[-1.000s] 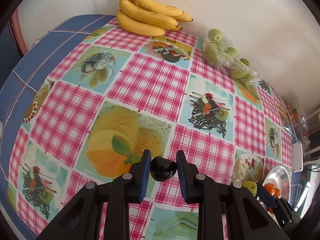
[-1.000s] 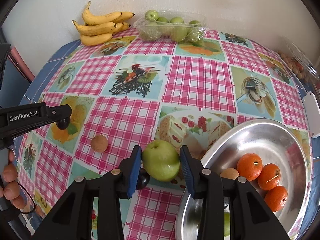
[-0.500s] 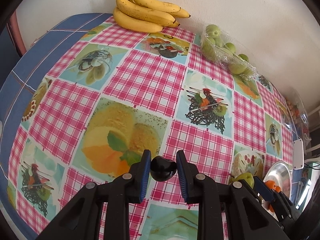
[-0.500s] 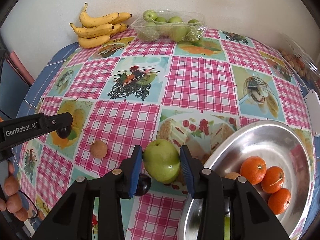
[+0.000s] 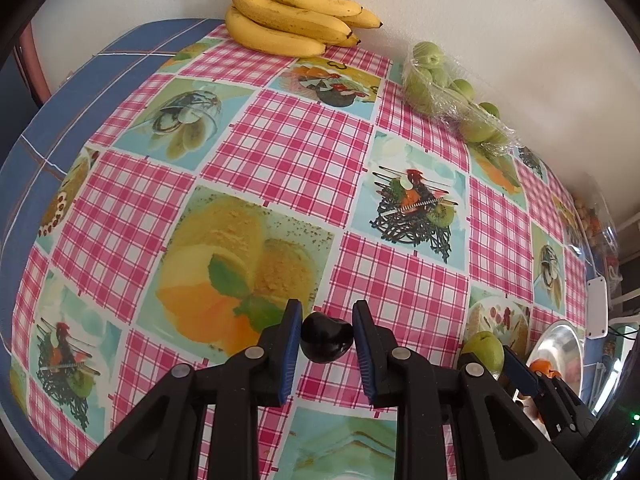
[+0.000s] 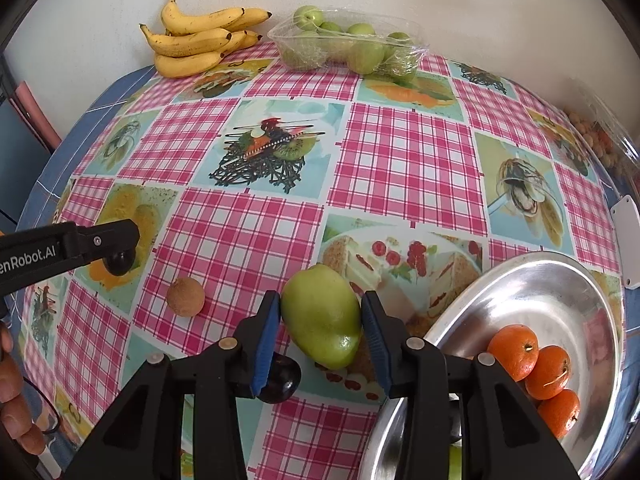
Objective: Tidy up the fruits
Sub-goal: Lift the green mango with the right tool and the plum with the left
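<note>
- While both grippers point steeply down at it, the table (image 6: 404, 168) spreads ahead of them under a cloth of pink checks and printed food pictures, reaching back to a pale wall.
- Right of the right gripper (image 6: 320, 328), partly under its right finger, sits the metal bowl (image 6: 560, 292), with three oranges (image 6: 536, 368) against its near right side.
- Far ahead of the right gripper, against the wall, lies the clear tray of green fruits (image 6: 352, 48); in the left wrist view the same tray (image 5: 452, 96) is far ahead and to the right.
- Left of that tray, also at the wall, rests the bunch of bananas (image 6: 200, 40), which lies far ahead of the left gripper (image 5: 326, 340) in its own view (image 5: 292, 20).
- Between the right gripper's blue pads is the green apple (image 6: 324, 324); the left pad touches it, a thin gap shows at the right pad, and the jaws stand at a narrow, apple-wide spacing.
- Just left of the right gripper lies a small brown round fruit (image 6: 185, 296) on the cloth.
- Under the right gripper's left finger rests a dark plum (image 6: 280, 380).
- Clamped tight in the left gripper is another dark plum (image 5: 326, 340), its jaws narrow around it, raised over the cloth.
</note>
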The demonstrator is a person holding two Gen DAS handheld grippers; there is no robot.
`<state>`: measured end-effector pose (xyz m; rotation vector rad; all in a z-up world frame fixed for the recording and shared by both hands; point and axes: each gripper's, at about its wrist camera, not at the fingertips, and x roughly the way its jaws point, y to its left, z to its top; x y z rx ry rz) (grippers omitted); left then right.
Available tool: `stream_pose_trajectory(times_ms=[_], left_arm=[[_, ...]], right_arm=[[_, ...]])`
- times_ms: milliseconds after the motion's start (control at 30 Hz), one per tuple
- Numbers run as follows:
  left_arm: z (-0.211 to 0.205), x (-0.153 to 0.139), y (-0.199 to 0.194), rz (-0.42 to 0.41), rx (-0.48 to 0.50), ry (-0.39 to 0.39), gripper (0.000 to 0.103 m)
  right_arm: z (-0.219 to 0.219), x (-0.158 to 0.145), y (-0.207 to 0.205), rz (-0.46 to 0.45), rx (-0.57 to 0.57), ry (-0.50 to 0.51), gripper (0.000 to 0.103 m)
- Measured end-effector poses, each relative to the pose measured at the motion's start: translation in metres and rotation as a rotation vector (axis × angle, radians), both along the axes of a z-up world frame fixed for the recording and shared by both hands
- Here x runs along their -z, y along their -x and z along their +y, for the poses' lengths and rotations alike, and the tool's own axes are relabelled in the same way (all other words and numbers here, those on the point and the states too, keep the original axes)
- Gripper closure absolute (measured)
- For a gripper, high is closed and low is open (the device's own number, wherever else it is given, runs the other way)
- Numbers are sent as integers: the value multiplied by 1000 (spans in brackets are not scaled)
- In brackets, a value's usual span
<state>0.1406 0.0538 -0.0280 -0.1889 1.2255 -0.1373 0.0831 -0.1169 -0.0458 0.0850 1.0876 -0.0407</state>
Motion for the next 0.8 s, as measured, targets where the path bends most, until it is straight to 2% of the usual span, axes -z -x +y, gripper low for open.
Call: stream_pose_trajectory(times_ms=[433, 800], left_arm=[[2, -6, 0, -8, -1, 7, 75], [-1, -32, 2, -69, 8, 17, 75]], right_arm=[[4, 5, 0, 28, -5, 21, 60], [-3, -30, 9, -57, 14, -19, 61]])
